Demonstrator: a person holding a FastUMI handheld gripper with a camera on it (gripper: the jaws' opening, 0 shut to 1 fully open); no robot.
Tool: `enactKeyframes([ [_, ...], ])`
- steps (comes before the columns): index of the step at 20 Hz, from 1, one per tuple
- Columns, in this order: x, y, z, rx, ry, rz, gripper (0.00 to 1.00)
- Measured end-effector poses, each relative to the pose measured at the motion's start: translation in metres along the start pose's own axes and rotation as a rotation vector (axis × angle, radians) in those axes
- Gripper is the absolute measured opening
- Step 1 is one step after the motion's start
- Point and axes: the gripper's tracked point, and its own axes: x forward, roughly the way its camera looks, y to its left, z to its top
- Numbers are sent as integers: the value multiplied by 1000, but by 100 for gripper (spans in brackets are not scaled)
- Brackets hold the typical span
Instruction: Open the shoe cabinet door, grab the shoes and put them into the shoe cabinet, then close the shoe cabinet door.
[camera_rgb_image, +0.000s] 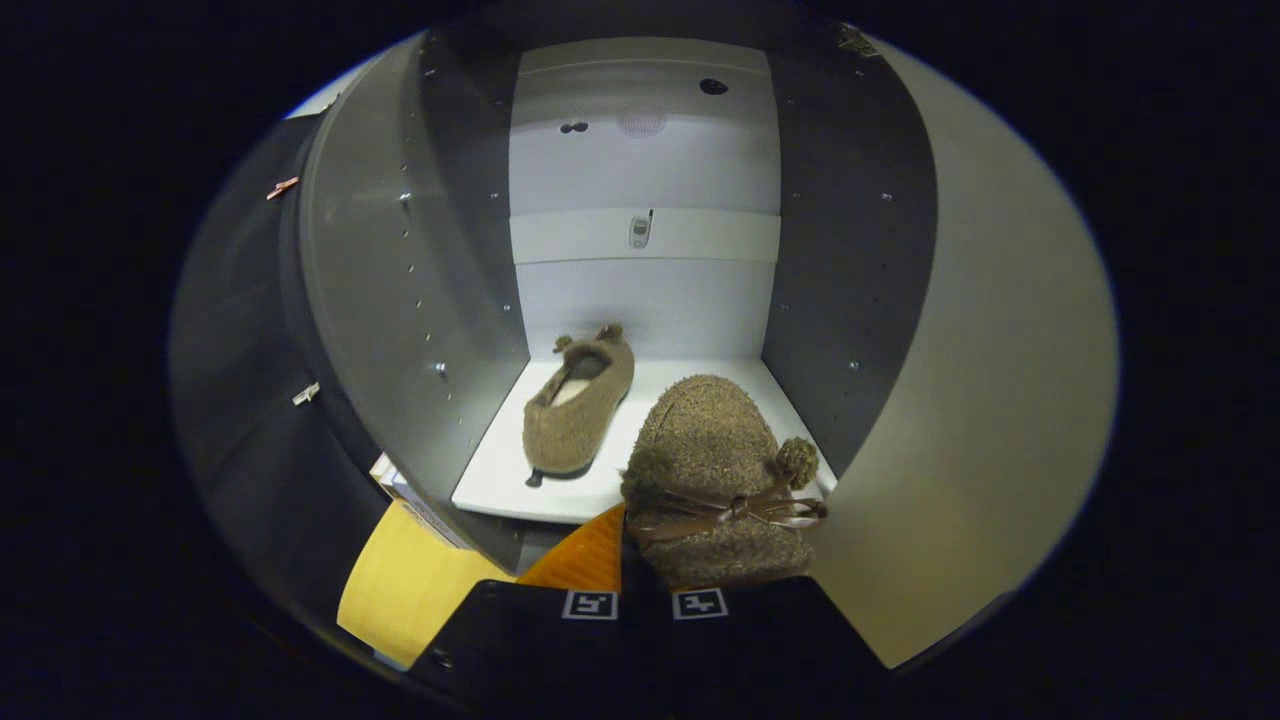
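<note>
The door stood open at my left, and one shoe already lay on the shelf. My gripper pinched the second shoe at the shelf's front edge; released there, I judged it could tip off and block the door.

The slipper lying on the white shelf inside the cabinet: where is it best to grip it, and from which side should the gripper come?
Probably the heel rim of the far slipper, approached from above: its opening faces up, so one finger can go inside. The gripper seems shut on the near slipper.
</note>
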Motion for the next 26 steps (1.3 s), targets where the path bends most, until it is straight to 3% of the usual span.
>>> enactKeyframes([
  [11,117,-30,64,37,92,-74,5],
  [21,226,-36,41,78,253,-80,5],
  [26,238,-32,36,32,267,-81,5],
])
